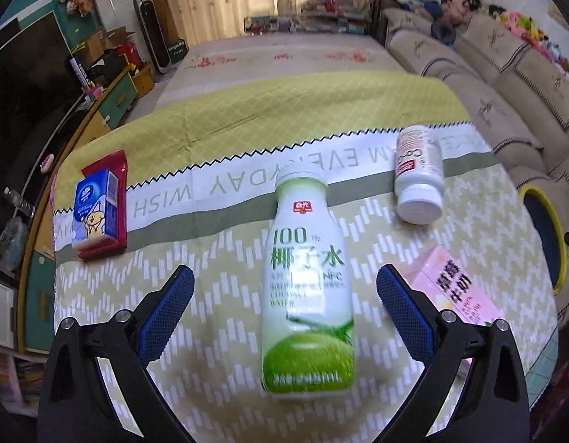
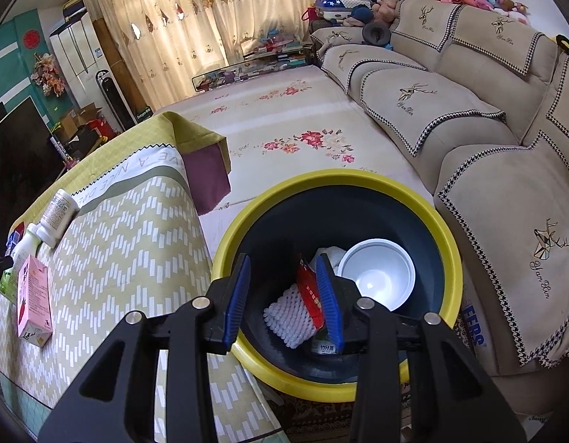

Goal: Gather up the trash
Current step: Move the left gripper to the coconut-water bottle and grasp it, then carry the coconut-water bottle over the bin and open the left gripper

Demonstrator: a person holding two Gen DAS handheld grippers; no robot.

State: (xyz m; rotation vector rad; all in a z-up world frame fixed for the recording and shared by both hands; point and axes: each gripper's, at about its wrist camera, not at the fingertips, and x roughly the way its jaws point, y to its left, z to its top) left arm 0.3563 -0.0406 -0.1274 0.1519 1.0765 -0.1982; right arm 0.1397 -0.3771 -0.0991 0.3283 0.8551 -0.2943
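Note:
A green-and-white coconut water bottle [image 1: 308,284] stands on the table between the fingers of my left gripper [image 1: 284,277], which is open wide and not touching it. A white bottle [image 1: 419,173] lies on its side behind it. A pink carton [image 1: 456,291] lies at the right, a blue tissue pack [image 1: 96,208] on a red packet at the left. My right gripper [image 2: 282,262] is open and empty above the yellow-rimmed bin [image 2: 452,258]. In the bin lie a white bowl [image 2: 376,273], a red wrapper [image 2: 310,295] and white foam netting [image 2: 288,317].
The table wears a green patterned cloth [image 1: 210,332]. The bin stands on the floor between the table's right edge and a beige sofa [image 2: 506,184]. A floral mat [image 2: 284,118] covers the floor beyond. A TV cabinet [image 1: 44,147] runs along the left.

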